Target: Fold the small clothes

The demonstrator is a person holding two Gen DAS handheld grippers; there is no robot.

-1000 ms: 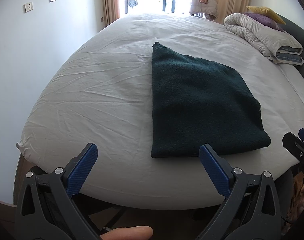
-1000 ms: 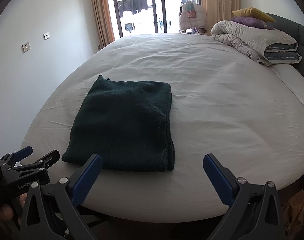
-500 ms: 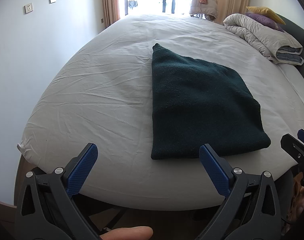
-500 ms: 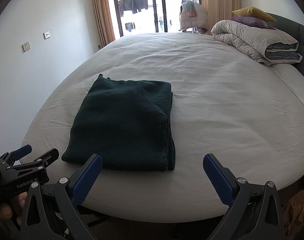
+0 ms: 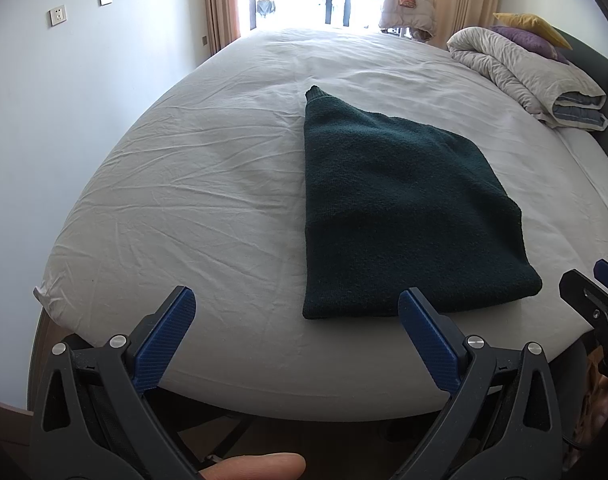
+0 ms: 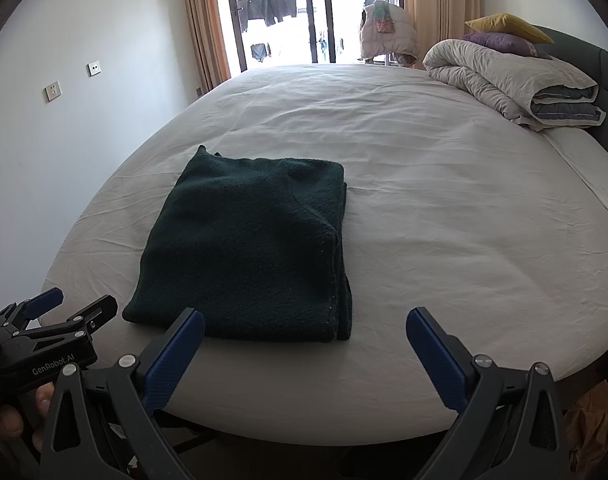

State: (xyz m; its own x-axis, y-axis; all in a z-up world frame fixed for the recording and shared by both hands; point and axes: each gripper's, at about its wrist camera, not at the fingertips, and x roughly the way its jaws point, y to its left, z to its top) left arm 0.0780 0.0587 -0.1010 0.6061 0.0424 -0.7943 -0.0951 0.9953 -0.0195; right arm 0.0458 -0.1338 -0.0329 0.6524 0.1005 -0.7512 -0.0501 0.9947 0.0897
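Note:
A dark green knitted garment (image 5: 400, 208) lies folded into a flat rectangle on the white bed sheet (image 5: 207, 184), near the bed's front edge. It also shows in the right wrist view (image 6: 251, 248). My left gripper (image 5: 295, 332) is open and empty, held just short of the bed's front edge, left of the garment's near corner. My right gripper (image 6: 304, 344) is open and empty, held off the bed's front edge near the garment's near right corner. Each gripper shows at the edge of the other's view.
A rolled grey duvet (image 6: 512, 80) and yellow and purple pillows (image 6: 504, 28) lie at the bed's far right. A dark headboard (image 6: 600, 68) runs along the right. A glass door with curtains (image 6: 304, 12) is behind the bed. A wall stands at the left.
Almost nothing: both grippers stay open and held off the bed's front edge, with only a slight drift. The garment has not moved.

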